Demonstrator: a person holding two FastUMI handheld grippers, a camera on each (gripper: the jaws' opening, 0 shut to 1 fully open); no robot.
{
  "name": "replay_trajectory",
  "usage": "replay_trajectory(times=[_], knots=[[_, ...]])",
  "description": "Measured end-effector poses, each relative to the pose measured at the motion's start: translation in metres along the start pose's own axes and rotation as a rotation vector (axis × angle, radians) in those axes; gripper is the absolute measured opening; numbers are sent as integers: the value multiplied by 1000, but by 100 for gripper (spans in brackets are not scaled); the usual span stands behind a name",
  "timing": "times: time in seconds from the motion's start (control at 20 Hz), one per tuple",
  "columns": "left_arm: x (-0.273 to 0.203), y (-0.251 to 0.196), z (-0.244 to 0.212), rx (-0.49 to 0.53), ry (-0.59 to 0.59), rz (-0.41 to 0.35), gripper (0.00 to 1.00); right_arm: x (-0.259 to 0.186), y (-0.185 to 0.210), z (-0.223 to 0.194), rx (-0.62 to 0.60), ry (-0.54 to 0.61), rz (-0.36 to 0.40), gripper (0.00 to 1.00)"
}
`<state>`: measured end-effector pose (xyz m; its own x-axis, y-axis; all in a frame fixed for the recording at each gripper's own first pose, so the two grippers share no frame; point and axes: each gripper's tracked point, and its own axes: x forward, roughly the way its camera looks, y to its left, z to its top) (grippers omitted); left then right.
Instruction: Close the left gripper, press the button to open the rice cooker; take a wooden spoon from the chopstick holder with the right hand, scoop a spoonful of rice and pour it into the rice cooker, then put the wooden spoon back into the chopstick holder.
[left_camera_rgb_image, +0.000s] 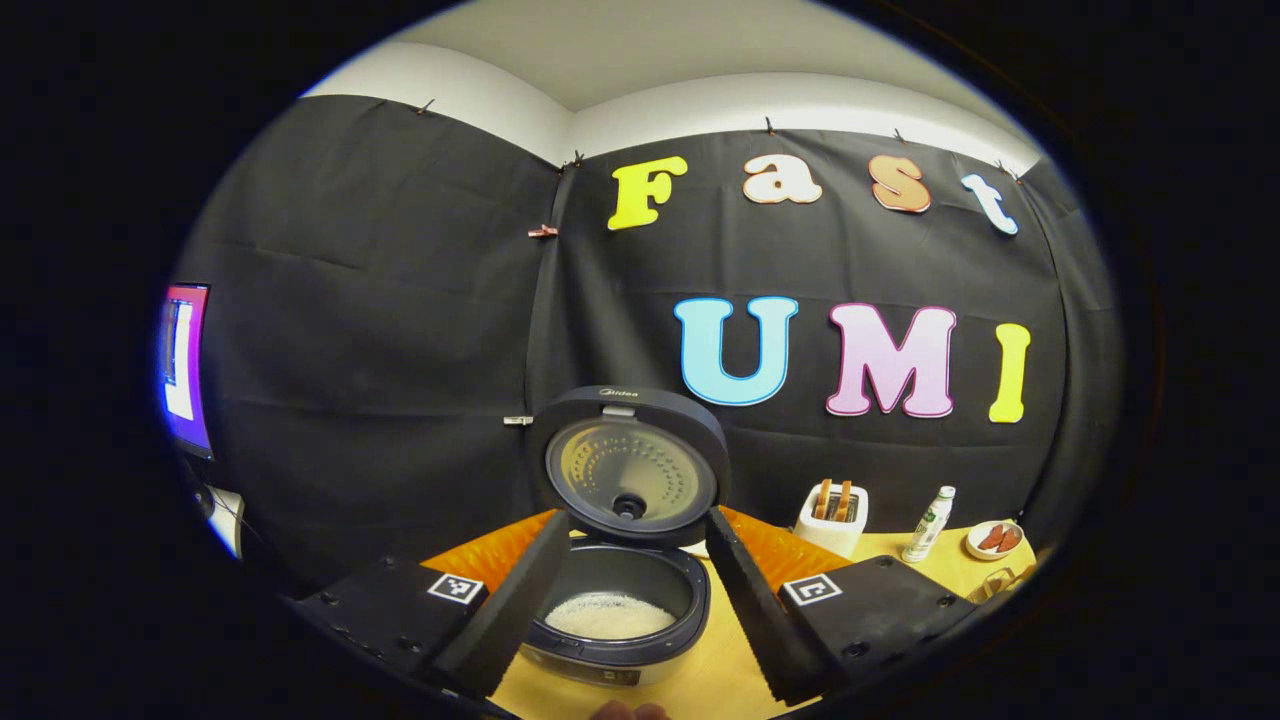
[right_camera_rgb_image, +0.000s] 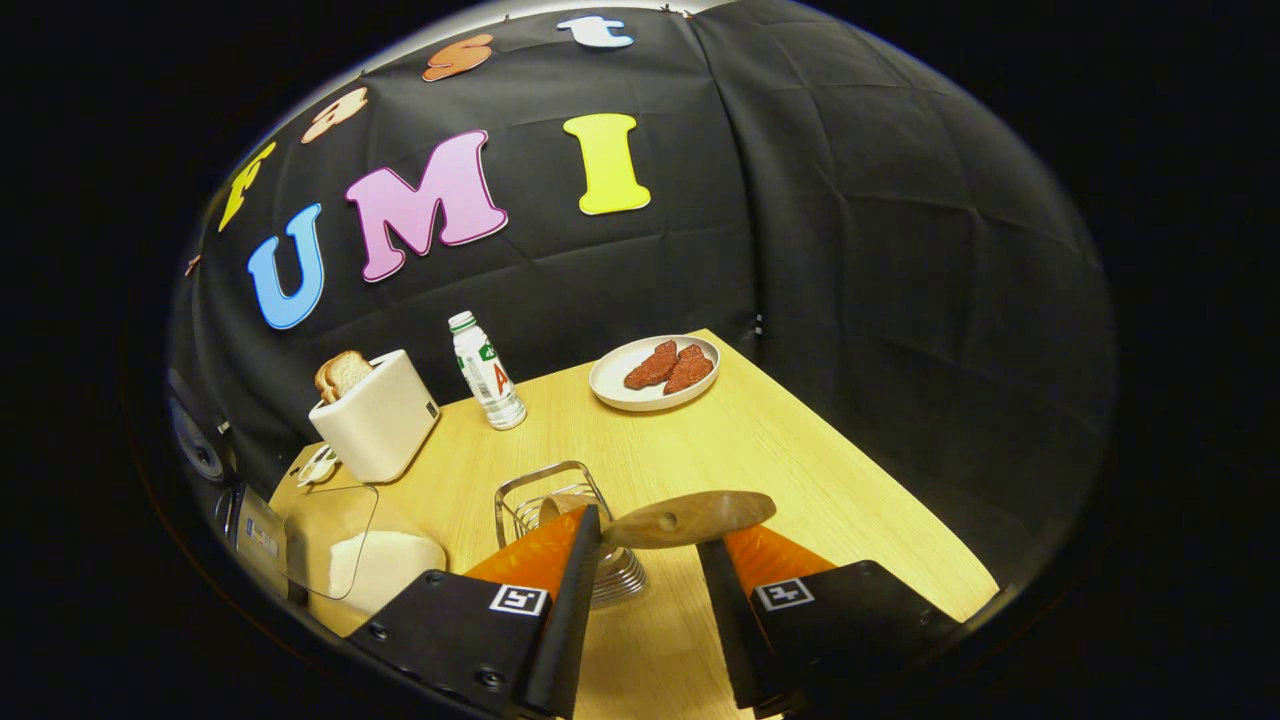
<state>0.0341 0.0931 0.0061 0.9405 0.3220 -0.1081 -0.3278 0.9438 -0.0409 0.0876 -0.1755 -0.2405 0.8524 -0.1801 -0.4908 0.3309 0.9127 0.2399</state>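
Observation:
In the left gripper view the rice cooker (left_camera_rgb_image: 620, 600) stands with its lid (left_camera_rgb_image: 628, 465) raised, and white rice (left_camera_rgb_image: 610, 615) lies in its pot. My left gripper (left_camera_rgb_image: 635, 520) is open, its fingers spread on either side of the cooker, a little short of it. In the right gripper view the wooden spoon (right_camera_rgb_image: 690, 518) leans out of the wire chopstick holder (right_camera_rgb_image: 560, 520). Its broad handle end, which has a small hole, crosses above the fingertips of my right gripper (right_camera_rgb_image: 650, 530). That gripper is open, with a wide gap between its fingers.
A clear container of rice (right_camera_rgb_image: 360, 560) stands left of the holder. A white toaster with bread (right_camera_rgb_image: 375, 415), a small bottle (right_camera_rgb_image: 487, 372) and a plate of red meat slices (right_camera_rgb_image: 655, 372) stand toward the back of the wooden table (right_camera_rgb_image: 780, 470). An orange mat (left_camera_rgb_image: 490, 555) lies under the cooker.

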Motion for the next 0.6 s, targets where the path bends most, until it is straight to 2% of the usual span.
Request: replay_trajectory(times=[0.05,0.1,0.15,0.25,0.3,0.4,0.45,0.55,0.6], knots=[[-2,1,1,2,2,1,93,3,2,3,2,-9,9,61],[-3,1,1,5,2,2,93,2,3,5,6,-15,9,53],[-4,2,2,9,2,3,93,5,3,5,1,-17,4,51],[-6,3,2,14,1,1,93,5,13,11,18,-26,33,49],[-7,3,3,14,-1,-1,93,7,19,15,24,-32,51,38],[-9,5,3,17,0,0,93,10,29,18,7,-42,78,25],[-9,7,3,19,0,2,93,9,37,20,-6,-51,85,25],[-11,10,3,21,2,6,93,9,45,21,-52,-56,99,16],[-12,11,1,20,3,6,93,7,49,21,-60,-58,110,15]])
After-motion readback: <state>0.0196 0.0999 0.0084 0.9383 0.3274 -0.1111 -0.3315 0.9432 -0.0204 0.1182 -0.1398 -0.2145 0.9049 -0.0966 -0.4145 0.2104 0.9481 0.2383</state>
